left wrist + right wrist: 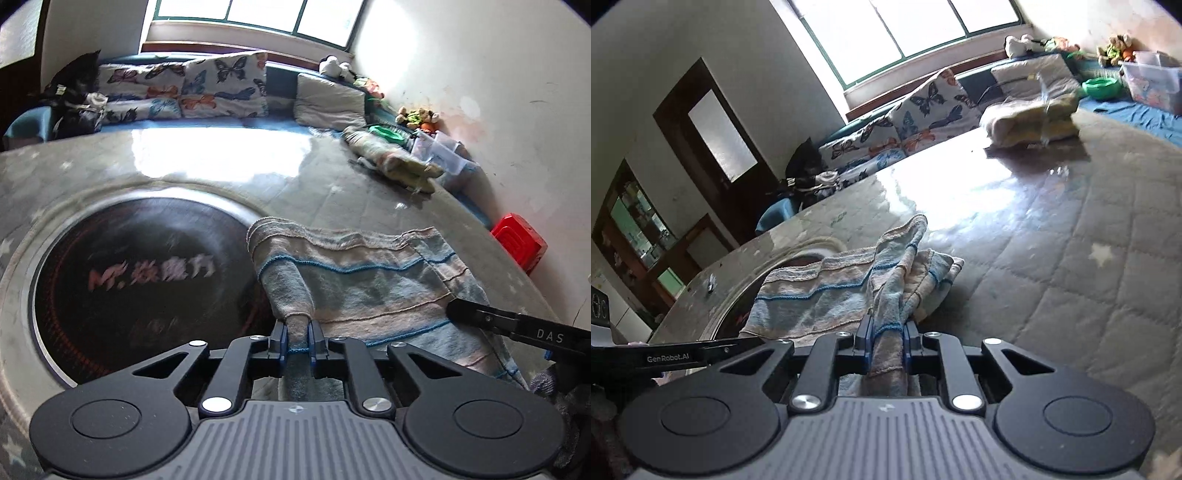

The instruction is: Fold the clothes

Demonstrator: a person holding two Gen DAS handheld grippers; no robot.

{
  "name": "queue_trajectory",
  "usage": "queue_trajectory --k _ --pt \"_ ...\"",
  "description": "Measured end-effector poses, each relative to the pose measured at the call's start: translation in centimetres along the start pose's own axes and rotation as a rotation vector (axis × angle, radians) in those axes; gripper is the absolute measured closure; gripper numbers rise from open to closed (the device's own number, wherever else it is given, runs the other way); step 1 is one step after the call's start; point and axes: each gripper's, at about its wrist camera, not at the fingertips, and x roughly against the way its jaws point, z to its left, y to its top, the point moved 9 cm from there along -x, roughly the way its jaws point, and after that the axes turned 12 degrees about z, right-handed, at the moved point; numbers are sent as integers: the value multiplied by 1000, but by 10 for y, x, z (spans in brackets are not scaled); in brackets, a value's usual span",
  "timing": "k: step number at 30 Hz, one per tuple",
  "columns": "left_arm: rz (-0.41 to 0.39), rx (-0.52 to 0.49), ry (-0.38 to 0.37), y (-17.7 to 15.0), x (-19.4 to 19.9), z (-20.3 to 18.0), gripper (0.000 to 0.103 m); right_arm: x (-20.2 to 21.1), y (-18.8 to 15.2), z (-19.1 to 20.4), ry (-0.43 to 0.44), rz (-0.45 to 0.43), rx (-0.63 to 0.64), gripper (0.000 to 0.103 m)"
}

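Two hand-held grippers each pinch one near corner of the same striped towel, a worn cloth in pale blue, beige and cream bands. Nearest the left camera, the left gripper (297, 341) has its jaws nearly closed on a narrow tongue of the striped towel (369, 280), which rises between the blue pads and stretches away from them. Nearest the right camera, the right gripper (887, 341) is likewise pinched almost shut on a bunched corner of the cloth, which stands up in a twisted ridge just beyond the jaws. Past both grips the towel's body lies on a grey quilted table cover (1071, 258), its left part overlapping a dark round hotplate (140, 280) set in the table, its right side heaped in loose layers. Judging from this, a fold is in hand: both corners are gripped and raised, and the next move likely calls for carrying them together, level and at equal speed, so the edges meet squarely without dragging the heaped side. Farther off, another folded cloth (1030, 122) rests near the table's far edge, and butterfly cushions (184, 88) line a bench under a window.
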Motion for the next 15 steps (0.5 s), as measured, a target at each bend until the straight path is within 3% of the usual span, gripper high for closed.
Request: queue_trajectory --k 15 --pt "-93 -101 -8 69 12 -73 93 62 82 -4 -83 -174 105 90"
